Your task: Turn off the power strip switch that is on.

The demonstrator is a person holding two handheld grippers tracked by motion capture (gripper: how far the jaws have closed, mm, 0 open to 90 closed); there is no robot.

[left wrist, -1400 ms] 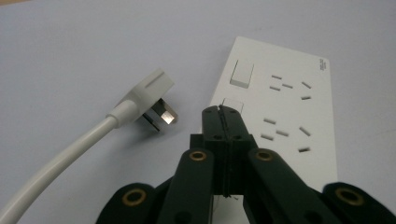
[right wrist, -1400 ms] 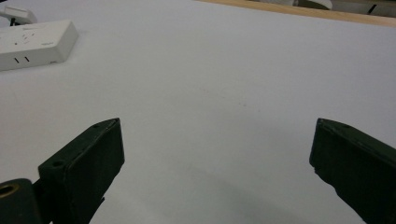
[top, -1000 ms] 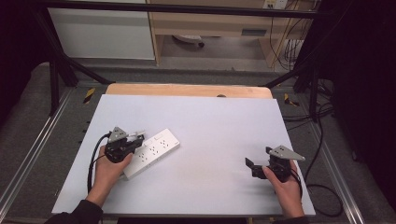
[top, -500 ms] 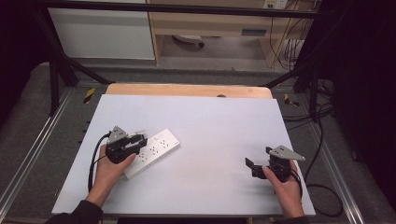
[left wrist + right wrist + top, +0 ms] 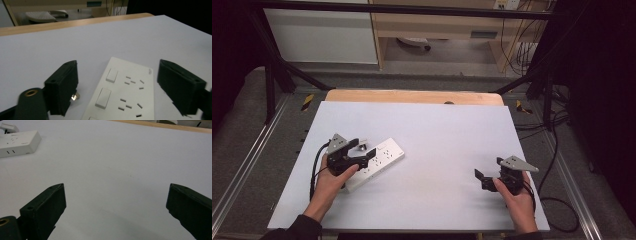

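One white power strip [image 5: 376, 163] lies on one pale table [image 5: 447, 135], flanked by two black grippers, the left [image 5: 366, 152] and the right [image 5: 478, 178], each in one of two hands. Two rocker switches [image 5: 107, 86] show on the strip; beside it sits what may be one small metal piece [image 5: 75, 96].

power strip [image 5: 125, 95]: white plastic, smooth, faint sheen on the rocker switches
counter [image 5: 437, 130]: pale matt sheet, smooth and even (paper or laminate, hard to tell)
counter's far edge [image 5: 412, 96]: light wood, satin finish
left hand-held gripper [image 5: 362, 161]: black matt plastic jaws, slightly grainy; a brass-coloured metal insert shows in the left gripper view
right hand-held gripper [image 5: 480, 179]: same black matt plastic, grey flat plate on top
floor [image 5: 242, 145]: grey, rough, carpet-like
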